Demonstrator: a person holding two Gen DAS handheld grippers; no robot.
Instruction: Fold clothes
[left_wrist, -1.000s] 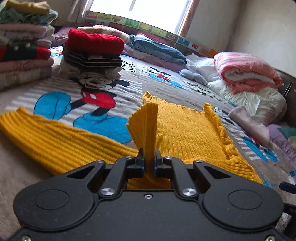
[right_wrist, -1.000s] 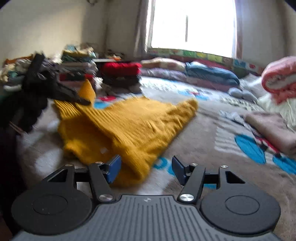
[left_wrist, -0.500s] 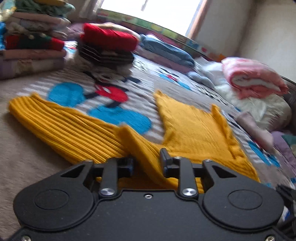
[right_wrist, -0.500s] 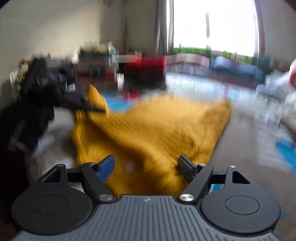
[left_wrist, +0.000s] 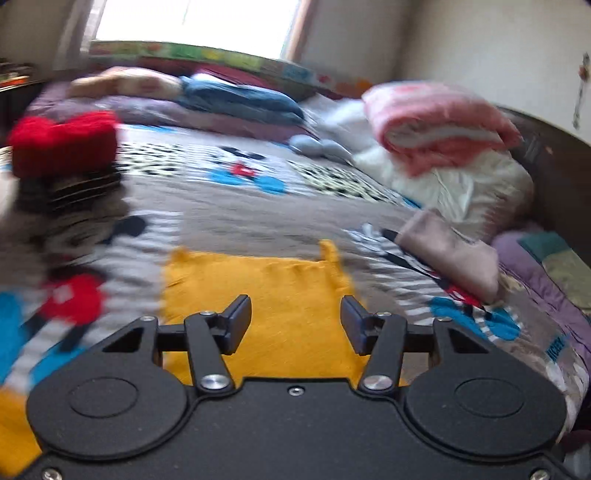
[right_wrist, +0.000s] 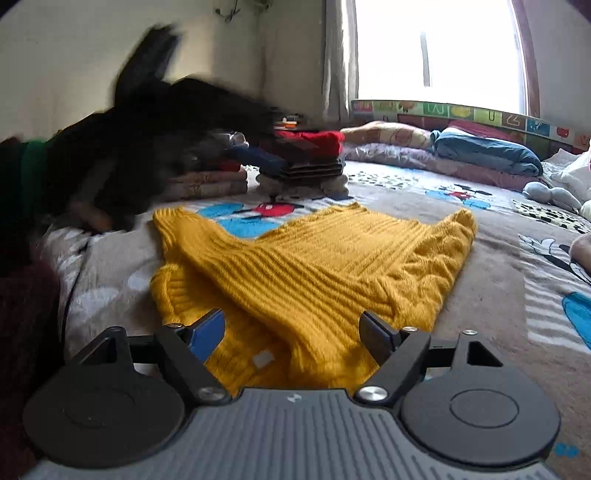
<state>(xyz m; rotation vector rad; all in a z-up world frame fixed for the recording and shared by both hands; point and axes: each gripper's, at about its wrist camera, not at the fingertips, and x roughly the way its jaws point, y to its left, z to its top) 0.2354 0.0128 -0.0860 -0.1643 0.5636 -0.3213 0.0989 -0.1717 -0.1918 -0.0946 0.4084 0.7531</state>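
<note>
Sweater (right_wrist: 317, 273) released, L claw (left_wrist: 295, 319) wide.

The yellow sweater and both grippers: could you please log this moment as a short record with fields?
garment: yellow sweater, ribbed knit, lying on the bed with one sleeve folded across its body
left gripper: open, holding nothing, above the sweater
right gripper: open, holding nothing, at the sweater's near edge
folded piles: red-topped stack behind the sweater, apart from it
other bedding: pink blanket on white bedding at the far right
image quality: left wrist view is motion-blurred
</note>
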